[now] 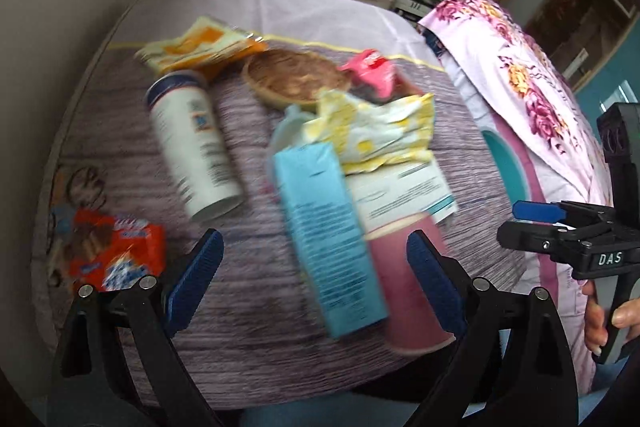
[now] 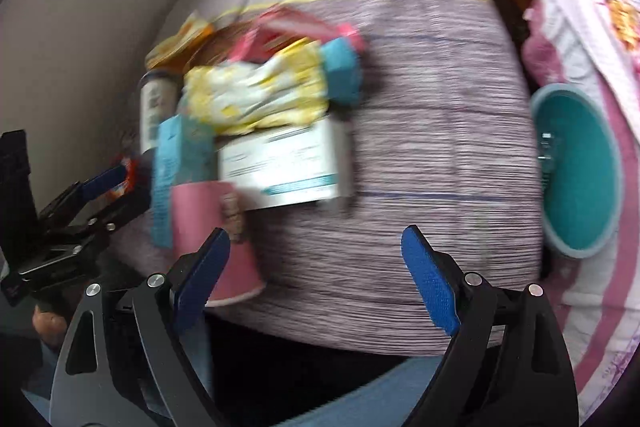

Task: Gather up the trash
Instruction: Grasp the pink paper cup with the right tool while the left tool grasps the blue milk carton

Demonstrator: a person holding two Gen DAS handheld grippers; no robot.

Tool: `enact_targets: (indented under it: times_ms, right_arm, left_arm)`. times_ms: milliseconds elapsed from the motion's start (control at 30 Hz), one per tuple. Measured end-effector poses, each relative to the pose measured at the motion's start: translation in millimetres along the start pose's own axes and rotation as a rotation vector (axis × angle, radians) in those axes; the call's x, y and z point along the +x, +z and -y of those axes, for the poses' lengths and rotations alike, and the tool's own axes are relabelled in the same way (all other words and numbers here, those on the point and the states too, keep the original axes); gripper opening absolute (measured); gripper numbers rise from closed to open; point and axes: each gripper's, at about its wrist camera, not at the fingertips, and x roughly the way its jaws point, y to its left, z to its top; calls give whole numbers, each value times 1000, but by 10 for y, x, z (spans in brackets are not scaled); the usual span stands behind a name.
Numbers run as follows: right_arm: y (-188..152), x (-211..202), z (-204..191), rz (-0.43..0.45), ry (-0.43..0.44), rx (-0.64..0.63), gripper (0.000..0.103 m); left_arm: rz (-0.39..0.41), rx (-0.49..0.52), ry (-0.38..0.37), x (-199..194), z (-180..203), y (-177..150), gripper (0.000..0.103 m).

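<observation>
Currently both tools gape wide and hold nothing: left tool (image 1: 312, 279) hovers over the table's (image 2: 420, 155) near edge, straddling the pink cup (image 1: 404, 287) and blue carton (image 1: 324, 239). Trash is heaped centre-left, with the white canister (image 1: 192, 143) and orange wrapper (image 1: 116, 255) further left. Right tool (image 2: 316, 275) faces bare cloth right of the heap; teal bin (image 2: 576, 171) sits off the right edge.

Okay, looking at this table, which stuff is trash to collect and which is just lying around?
Trash to collect: white tube, blue carton, pink cup, yellow wrapper, orange packet, white box, likely going in the teal bin.

Just lying about: wicker bowl, floral cloth, tablecloth.
</observation>
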Motion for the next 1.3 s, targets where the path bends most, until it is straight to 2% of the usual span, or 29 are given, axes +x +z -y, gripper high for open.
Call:
enact_targets:
  times_ms: [233, 367, 467, 733, 767, 933, 1200, 1300]
  right_arm:
    - [68, 235, -375, -69, 83, -42, 83]
    - [75, 354, -469, -99, 91, -44, 78]
    - [63, 425, -530, -119, 102, -49, 68]
    - [29, 640, -559, -170, 136, -29, 68]
    - [7, 655, -563, -170, 147, -32, 57]
    - [-17, 473, -493, -112, 132, -41, 57]
    - [0, 45, -2, 21, 50, 64, 57]
    - [-13, -27, 150, 51, 30, 98, 57]
  left_arm:
    - [7, -20, -19, -71, -230, -101, 93]
    - [10, -31, -23, -74, -263, -102, 93]
    - [10, -40, -21, -78, -320, -111, 93]
    - [-5, -58, -26, -42, -379, -156, 93]
    - [-7, -55, -29, -36, -362, -157, 93]
    - [-13, -39, -45, -1, -238, -134, 93]
    - [-25, 8, -42, 170, 50, -47, 93]
    - [-47, 19, -36, 289, 143, -23, 87]
